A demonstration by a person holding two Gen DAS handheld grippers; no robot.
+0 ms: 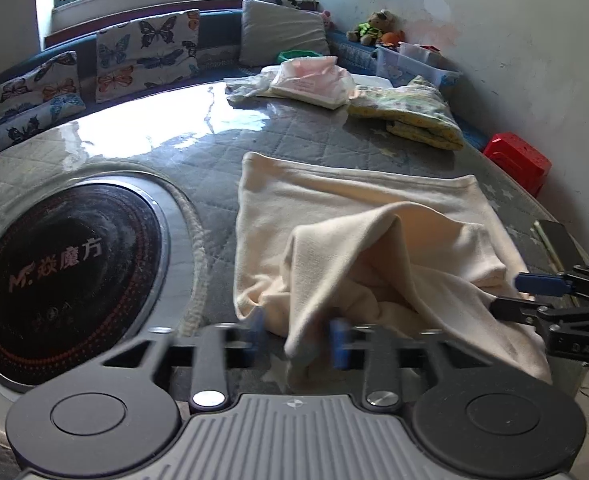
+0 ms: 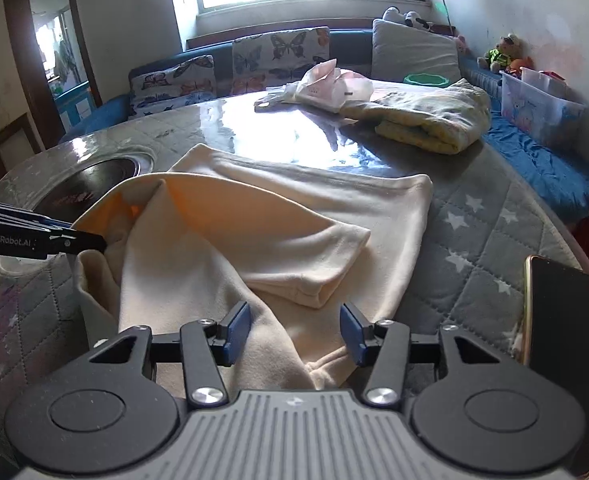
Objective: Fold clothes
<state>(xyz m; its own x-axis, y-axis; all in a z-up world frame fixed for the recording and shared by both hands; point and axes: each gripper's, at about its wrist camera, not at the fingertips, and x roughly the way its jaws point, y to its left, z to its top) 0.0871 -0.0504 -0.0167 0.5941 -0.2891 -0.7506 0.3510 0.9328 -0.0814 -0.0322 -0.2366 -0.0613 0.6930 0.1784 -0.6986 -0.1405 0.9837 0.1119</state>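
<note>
A cream garment lies half folded on the grey quilted table; it also shows in the right wrist view. My left gripper is open, blurred, with a hanging fold of the cloth between its blue pads, which stand apart. From the right wrist view, its fingers reach the cloth's left edge. My right gripper is open over the near hem of the garment, holding nothing. In the left wrist view, it sits at the cloth's right edge.
A round black induction hob is set in the table at left. Folded yellow clothes and pink clothes lie at the far side. A phone lies near the right edge. A red stool stands beyond the table.
</note>
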